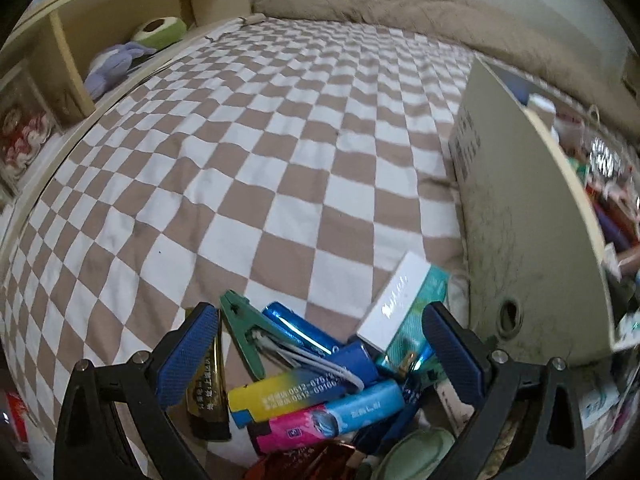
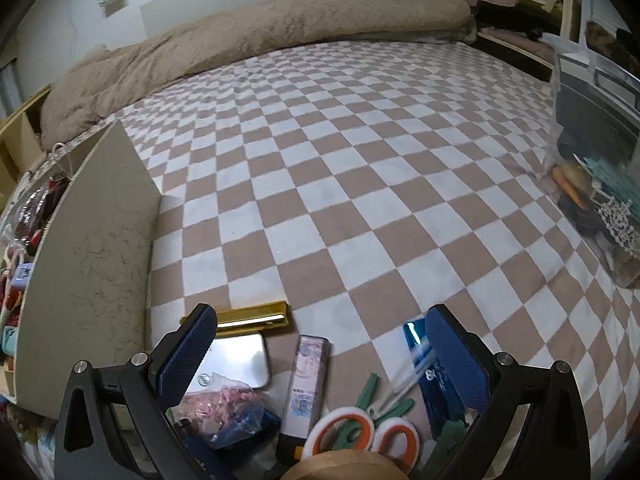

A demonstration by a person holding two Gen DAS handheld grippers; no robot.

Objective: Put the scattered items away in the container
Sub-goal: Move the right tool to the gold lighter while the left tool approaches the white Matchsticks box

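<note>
On the bed (image 1: 280,140), both tongs, left (image 1: 320,354) and right (image 2: 320,354), gape wide and empty above clutter such as lighters (image 1: 320,404) and scissors (image 2: 360,432), likely choosing picks; the box (image 1: 528,220) stands between them.

The left gripper (image 1: 320,354) hangs low with its blue textured pads (image 1: 188,356) spread wide, gripping nothing. The right gripper (image 2: 322,356) hangs likewise, its blue pads (image 2: 456,358) held far apart and empty.

In the left wrist view, small items (image 1: 320,392) are piled at bottom centre on the bed (image 1: 280,140); the container (image 1: 532,240) is placed at their right.
</note>
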